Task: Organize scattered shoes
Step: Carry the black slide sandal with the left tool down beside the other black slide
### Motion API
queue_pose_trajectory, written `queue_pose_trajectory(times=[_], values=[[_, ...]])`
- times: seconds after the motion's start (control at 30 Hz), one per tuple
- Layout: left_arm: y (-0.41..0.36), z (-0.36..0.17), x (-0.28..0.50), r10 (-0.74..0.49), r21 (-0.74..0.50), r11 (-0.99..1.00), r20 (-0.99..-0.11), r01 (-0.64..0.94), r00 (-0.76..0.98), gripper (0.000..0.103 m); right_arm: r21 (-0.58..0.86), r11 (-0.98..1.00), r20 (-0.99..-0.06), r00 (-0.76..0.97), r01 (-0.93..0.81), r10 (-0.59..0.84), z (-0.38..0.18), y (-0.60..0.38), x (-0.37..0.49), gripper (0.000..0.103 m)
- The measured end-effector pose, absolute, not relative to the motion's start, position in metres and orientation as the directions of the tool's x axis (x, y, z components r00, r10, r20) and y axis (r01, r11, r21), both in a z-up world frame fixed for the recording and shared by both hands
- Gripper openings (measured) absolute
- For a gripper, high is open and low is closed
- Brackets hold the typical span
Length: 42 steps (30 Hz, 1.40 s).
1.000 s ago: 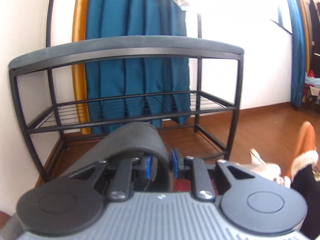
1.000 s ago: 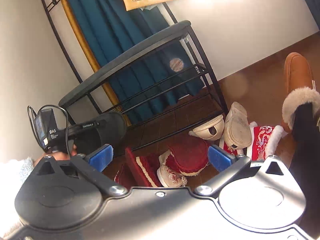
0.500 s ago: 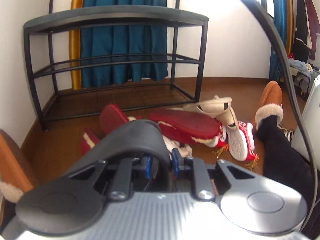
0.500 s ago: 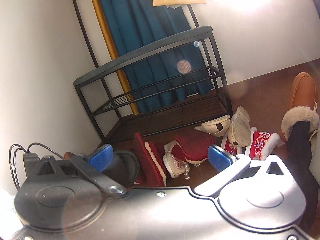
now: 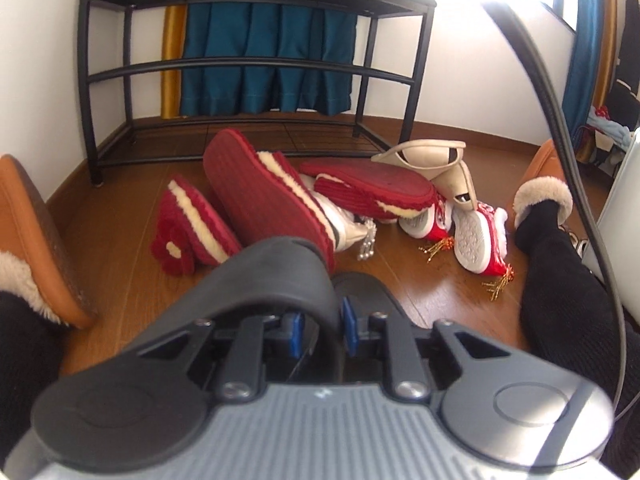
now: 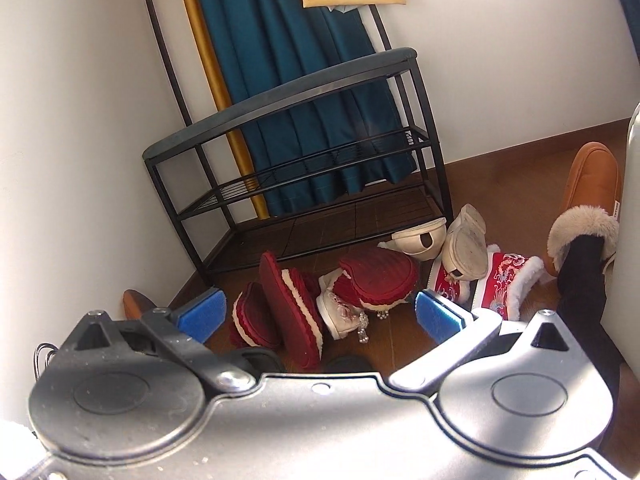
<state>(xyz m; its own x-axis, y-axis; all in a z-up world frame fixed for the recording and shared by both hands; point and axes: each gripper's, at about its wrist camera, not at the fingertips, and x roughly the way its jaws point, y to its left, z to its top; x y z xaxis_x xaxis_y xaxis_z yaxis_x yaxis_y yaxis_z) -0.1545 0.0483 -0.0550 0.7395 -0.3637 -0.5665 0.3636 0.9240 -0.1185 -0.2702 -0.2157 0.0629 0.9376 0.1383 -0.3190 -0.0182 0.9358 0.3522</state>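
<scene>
Left claw (image 5: 319, 326) is clamped narrow on the rim of a dark grey slipper (image 5: 276, 276), blue pads pinching its upper edge. A 2nd grey slipper (image 5: 362, 292) lies on the floor (image 5: 120, 216) just at the claw's 3 o'clock.

Right claw (image 6: 320, 314) is spread wide w/ nothing between its blue pads (image 6: 200, 314).

Shoe pile sits on the floor in front of the black rack (image 5: 256, 72), whose shelves hold no shoes. In the left view, from 10 to 2 o'clock of the claw: a red slipper (image 5: 188, 228) w/ cream stripe, a 2nd red slipper (image 5: 264, 204) tipped on edge w/ sole showing, a 3rd red one (image 5: 372, 188) sole-up resting on a white beaded shoe (image 5: 348, 228), 2 cream shoes (image 5: 432, 160) leaning on each other, and 2 red embroidered boots (image 5: 480, 236) w/ white soles and gold tassels. The boots touch the cream shoes.

The person's feet, in black socks, wear tan fur-lined slippers: 1 at 9 o'clock (image 5: 36, 232), 1 at 3 o'clock (image 5: 540, 196). Teal curtain (image 5: 264, 44) hangs behind the rack. A cable (image 5: 560, 120) crosses the left view at 2 o'clock.
</scene>
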Motion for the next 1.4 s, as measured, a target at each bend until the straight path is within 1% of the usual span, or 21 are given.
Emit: queue_pose_trajectory(times=[0.13,0.53,0.8,0.9,1.0,1.03,1.1,1.13,1.2,1.23,1.4], values=[[0.049,-0.067,-0.153,-0.355,-0.129,0.928,-0.589,0.349,0.726,0.02,0.365,0.931,-0.325,0.935,-0.016,0.143,0.06,-0.217,-0.269,0.103],[0.043,-0.066,-0.153,-0.405,-0.13,0.903,-0.581,0.41,0.706,0.02,0.38,0.925,-0.355,0.924,0.001,0.144,0.048,-0.22,-0.258,0.103],[0.052,-0.088,-0.146,-0.379,-0.132,0.914,-0.612,0.383,0.694,0.02,0.389,0.921,-0.37,0.917,0.004,0.152,0.043,-0.221,-0.247,0.103],[0.053,-0.09,-0.144,-0.379,-0.142,0.916,-0.609,0.375,0.697,0.02,0.393,0.92,-0.375,0.914,0.006,0.155,0.04,-0.221,-0.243,0.103],[0.051,-0.09,-0.142,-0.379,-0.125,0.914,-0.606,0.387,0.699,0.021,0.396,0.918,-0.381,0.911,0.007,0.158,0.038,-0.221,-0.239,0.103],[0.051,-0.089,-0.141,-0.372,-0.116,0.916,-0.607,0.385,0.703,0.022,0.397,0.918,-0.383,0.91,0.007,0.159,0.037,-0.222,-0.238,0.103],[0.05,-0.09,-0.14,-0.357,-0.103,0.921,-0.613,0.377,0.705,0.029,0.4,0.917,-0.386,0.908,0.008,0.161,0.036,-0.222,-0.235,0.103],[0.052,-0.092,-0.138,-0.346,-0.101,0.925,-0.619,0.365,0.705,0.038,0.401,0.916,-0.388,0.907,0.008,0.162,0.035,-0.222,-0.234,0.103],[0.055,-0.095,-0.135,-0.322,-0.097,0.936,-0.627,0.339,0.709,0.049,0.403,0.915,-0.392,0.905,0.009,0.163,0.034,-0.222,-0.231,0.103],[0.057,-0.097,-0.133,-0.315,-0.097,0.939,-0.63,0.331,0.709,0.051,0.404,0.915,-0.394,0.904,0.01,0.164,0.033,-0.222,-0.23,0.103],[0.068,-0.111,-0.12,-0.274,-0.1,0.955,-0.648,0.278,0.71,0.051,0.417,0.909,-0.401,0.899,0.009,0.175,0.03,-0.222,-0.223,0.103]])
